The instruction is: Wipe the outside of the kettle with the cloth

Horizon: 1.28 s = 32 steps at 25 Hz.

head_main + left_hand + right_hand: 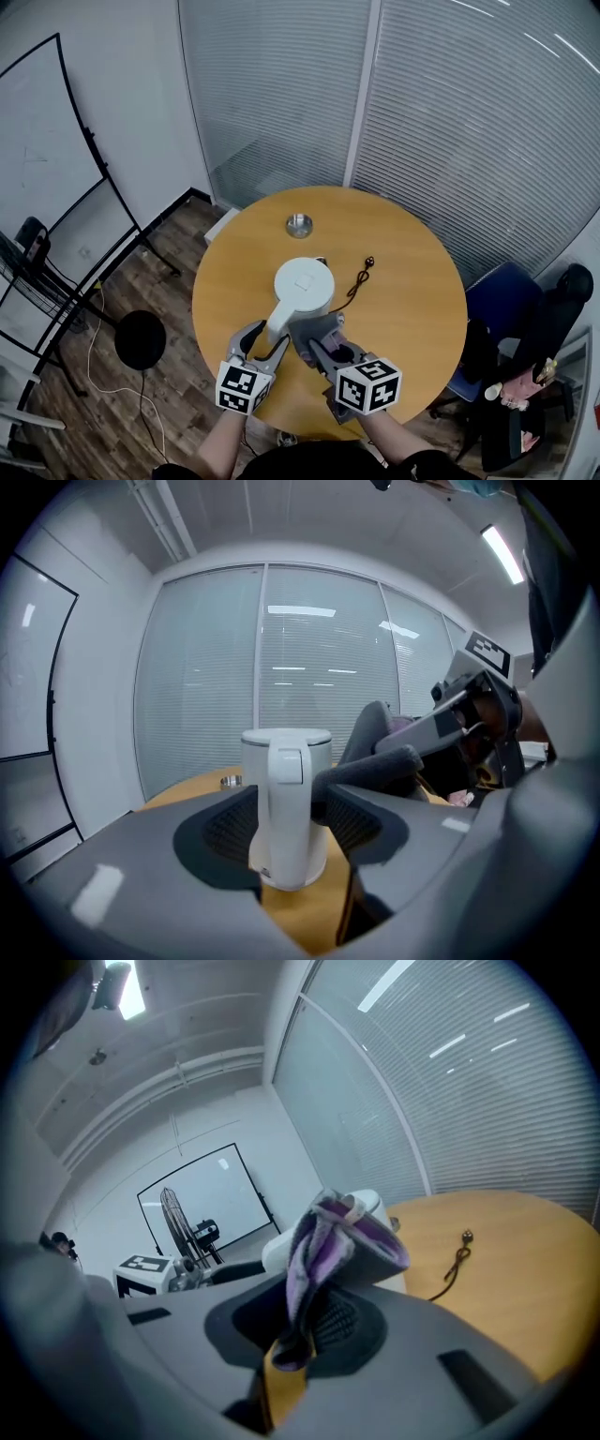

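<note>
Kettle [303,284] white. Cloth [323,1241] grey, purple-lined. Table [412,309] honey-yellow wood. Cable [360,277] black. Floor [173,281] dark brown planks.

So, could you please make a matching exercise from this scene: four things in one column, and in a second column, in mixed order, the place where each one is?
Things:
1. kettle
2. cloth
3. black cable
4. small metal disc

Places:
A. lying loose on the table, to the right of the kettle
B. pinched in the right tongs
C. standing on the table, its handle between the left tongs
D. alone on the far side of the table, beyond the kettle

Pairs: 1-C, 2-B, 3-A, 4-D
</note>
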Each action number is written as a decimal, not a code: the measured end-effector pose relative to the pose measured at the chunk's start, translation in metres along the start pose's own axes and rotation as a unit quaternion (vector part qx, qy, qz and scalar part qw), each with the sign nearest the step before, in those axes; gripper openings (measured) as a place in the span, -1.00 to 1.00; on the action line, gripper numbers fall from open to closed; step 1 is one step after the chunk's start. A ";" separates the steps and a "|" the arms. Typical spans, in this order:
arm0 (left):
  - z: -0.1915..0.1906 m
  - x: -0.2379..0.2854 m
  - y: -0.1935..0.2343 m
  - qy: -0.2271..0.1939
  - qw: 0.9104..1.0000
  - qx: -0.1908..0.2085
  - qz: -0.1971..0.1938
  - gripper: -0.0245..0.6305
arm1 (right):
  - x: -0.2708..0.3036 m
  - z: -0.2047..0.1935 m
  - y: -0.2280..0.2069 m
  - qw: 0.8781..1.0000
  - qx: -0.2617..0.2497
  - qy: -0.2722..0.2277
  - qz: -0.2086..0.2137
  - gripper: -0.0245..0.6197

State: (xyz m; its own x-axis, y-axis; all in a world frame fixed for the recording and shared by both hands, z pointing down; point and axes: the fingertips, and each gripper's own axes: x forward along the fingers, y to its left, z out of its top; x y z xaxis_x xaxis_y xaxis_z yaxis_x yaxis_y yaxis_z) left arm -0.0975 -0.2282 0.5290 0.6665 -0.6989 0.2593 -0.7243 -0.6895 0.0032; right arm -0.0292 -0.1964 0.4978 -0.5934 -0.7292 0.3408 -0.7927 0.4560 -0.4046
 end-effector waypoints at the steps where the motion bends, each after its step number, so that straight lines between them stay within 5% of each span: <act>1: 0.000 0.002 0.001 0.001 1.000 -0.002 0.005 -0.27 | 0.003 0.005 0.001 1.000 0.002 -0.001 0.010 -0.80; 14: -0.004 0.011 0.008 0.002 0.998 -0.007 0.056 -0.44 | 0.030 0.024 -0.014 0.997 0.032 -0.006 0.073 -0.80; 23: -0.006 0.010 0.006 0.004 0.998 -0.007 0.060 -0.44 | 0.057 -0.057 -0.066 0.993 0.074 0.084 0.025 -0.80; 32: -0.006 0.007 0.005 0.008 0.998 -0.013 0.065 -0.44 | 0.078 -0.128 -0.114 0.977 0.119 0.172 -0.032 -0.80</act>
State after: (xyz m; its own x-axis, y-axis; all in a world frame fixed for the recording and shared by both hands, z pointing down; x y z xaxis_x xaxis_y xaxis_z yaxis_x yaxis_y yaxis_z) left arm -0.0972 -0.2357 0.5367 0.5635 -0.7794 0.2738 -0.8093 -0.5873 -0.0064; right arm -0.0034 -0.2397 0.6794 -0.5887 -0.5180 0.6206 -0.7985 0.2534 -0.5460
